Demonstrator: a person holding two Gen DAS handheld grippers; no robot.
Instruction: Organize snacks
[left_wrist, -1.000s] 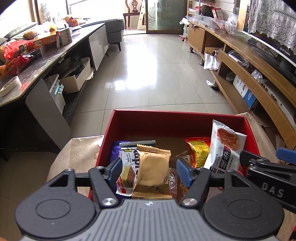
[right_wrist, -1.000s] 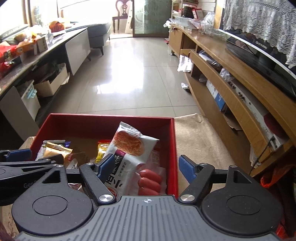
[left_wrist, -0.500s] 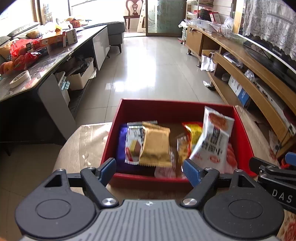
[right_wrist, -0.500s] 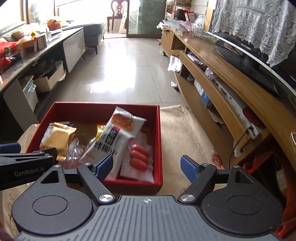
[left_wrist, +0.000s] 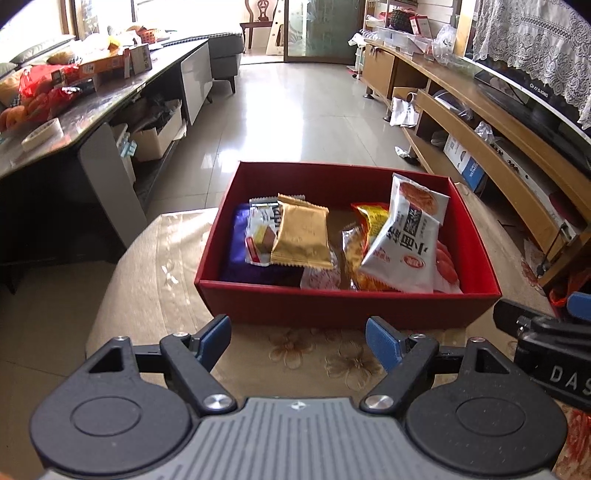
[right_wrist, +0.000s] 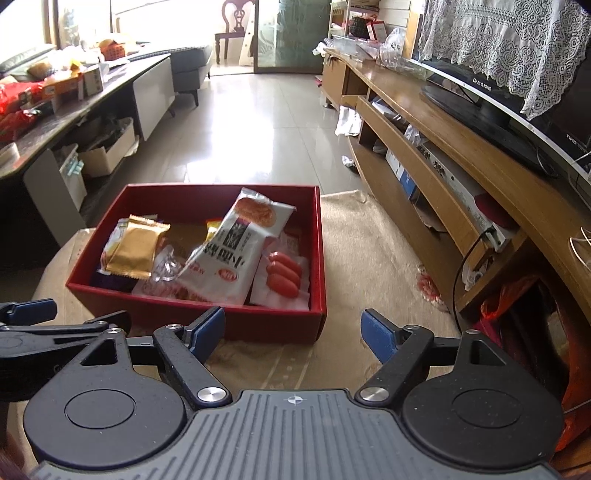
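Left wrist view showed the left tool (left_wrist: 298, 339) released and empty, its blue pads spread apart over the floral tabletop (left_wrist: 162, 258) just short of the near wall of the red box (left_wrist: 347, 306). Its jaws had just been opening, with nothing between them. The right tool (right_wrist: 293, 330) was likewise released and carried nothing, hanging before the box's near right corner. The snacks all lay inside the box: a gold packet (left_wrist: 302, 236) leaned on a white wafer packet (left_wrist: 260, 230) at the left, probably dropped there loosely rather than stacked. A large white bag (left_wrist: 408, 236) stood tilted across the smaller orange packets (left_wrist: 364, 240), propped by them, and a pack of red sausages (right_wrist: 284, 275) lay flat by the right wall. With both tools clear and nothing visible outside the box, the gathering seemed largely done.
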